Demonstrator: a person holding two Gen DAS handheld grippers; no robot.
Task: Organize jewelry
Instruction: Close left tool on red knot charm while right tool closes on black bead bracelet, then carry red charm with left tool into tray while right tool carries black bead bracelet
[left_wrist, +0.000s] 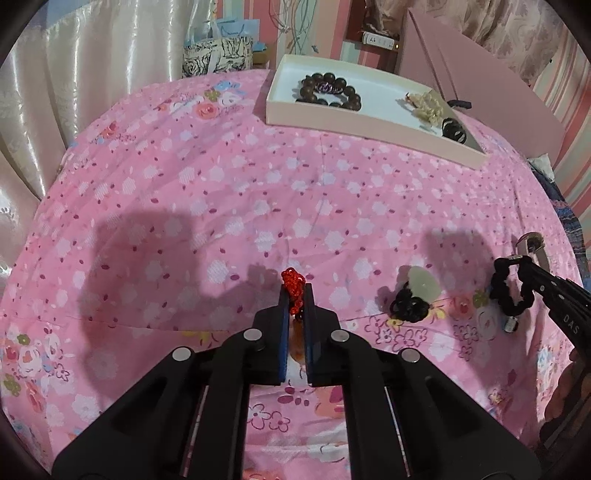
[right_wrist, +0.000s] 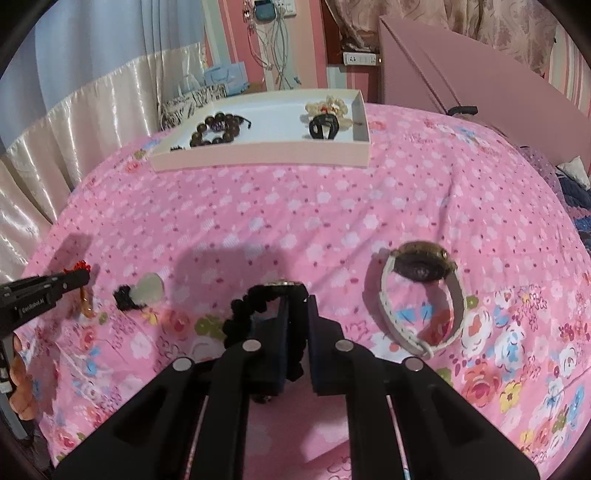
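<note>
My left gripper (left_wrist: 295, 291) is shut on a red knotted cord (left_wrist: 293, 286) with an amber pendant hanging below it, held just above the pink floral bedspread (left_wrist: 258, 192). My right gripper (right_wrist: 295, 295) is shut on a black beaded bracelet (right_wrist: 240, 314) with a metal piece; the bracelet also shows in the left wrist view (left_wrist: 511, 288). A pale jade pendant on a black cord (left_wrist: 415, 293) lies on the bedspread between the two grippers. A white-strap watch (right_wrist: 424, 295) lies to the right. The open pink box (left_wrist: 369, 129) at the far side holds a dark bead bracelet (left_wrist: 330, 90), a pearl piece (left_wrist: 428, 105) and a black item (left_wrist: 453, 129).
The box's pink lid (right_wrist: 480, 81) leans behind it at the back right. Satin curtains (left_wrist: 74, 92) hang along the left. A patterned bag (left_wrist: 218, 55) stands beyond the bed. Dark clothing (right_wrist: 576, 199) lies at the right edge.
</note>
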